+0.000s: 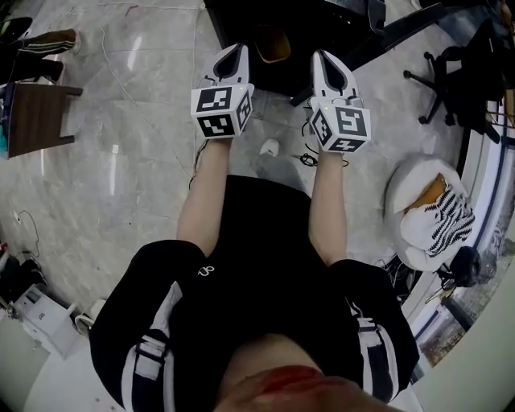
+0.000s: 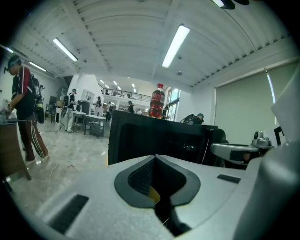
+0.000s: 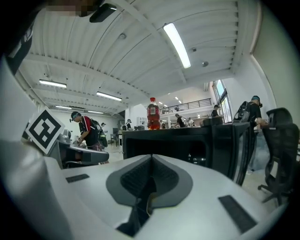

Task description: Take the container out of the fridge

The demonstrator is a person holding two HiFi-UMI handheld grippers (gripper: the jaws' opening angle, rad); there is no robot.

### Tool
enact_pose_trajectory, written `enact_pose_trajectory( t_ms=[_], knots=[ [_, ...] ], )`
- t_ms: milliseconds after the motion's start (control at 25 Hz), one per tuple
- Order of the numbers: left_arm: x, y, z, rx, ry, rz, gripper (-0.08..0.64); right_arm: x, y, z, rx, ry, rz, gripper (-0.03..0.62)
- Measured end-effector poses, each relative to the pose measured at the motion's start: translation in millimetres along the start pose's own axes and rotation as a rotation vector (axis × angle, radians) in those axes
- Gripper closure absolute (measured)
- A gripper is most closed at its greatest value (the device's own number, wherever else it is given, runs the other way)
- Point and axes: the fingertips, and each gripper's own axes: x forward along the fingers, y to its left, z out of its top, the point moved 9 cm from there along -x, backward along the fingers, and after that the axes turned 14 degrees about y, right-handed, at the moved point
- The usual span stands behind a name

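A low black fridge [image 1: 322, 24] stands on the floor just ahead of both grippers. In the gripper views it shows as a black box [image 2: 159, 136] with a dark inside [image 3: 164, 145]. What looks like its door [image 3: 229, 150] stands out at the right. On top of it is a red bottle [image 3: 153, 114], which the left gripper view also catches [image 2: 157, 101]. A brownish thing [image 1: 272, 42] shows at the fridge's front; I cannot tell what it is. My left gripper [image 1: 237, 50] and right gripper [image 1: 322, 56] point at the fridge side by side. Both are shut and empty.
A dark wooden stool [image 1: 36, 117] stands at the left and an office chair [image 1: 455, 80] at the right. A round white seat [image 1: 402, 193] holds striped cloth. Cables lie on the marble floor [image 1: 145, 161]. A person [image 2: 23, 112] stands at a bench further off.
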Motion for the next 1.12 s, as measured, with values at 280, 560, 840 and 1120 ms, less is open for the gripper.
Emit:
enact_pose_trajectory(
  t_ms=[280,560,840,1120],
  knots=[
    [30,-4,-14,-0.023,0.062,0.033,0.552,26,-20,-28,0.041,0.098,0.04,0.58],
    [46,12,-49,-0.092,0.136,0.062,0.552,72,-10,-72,0.015,0.274,0.111,0.578],
    [56,37,-94,-0.202,0.175,0.071,0.552,134,8,-124,-0.153,0.454,0.182,0.577],
    [57,70,-146,-0.337,0.227,0.127,0.552,191,18,-169,-0.497,0.632,0.242,0.577]
  ],
)
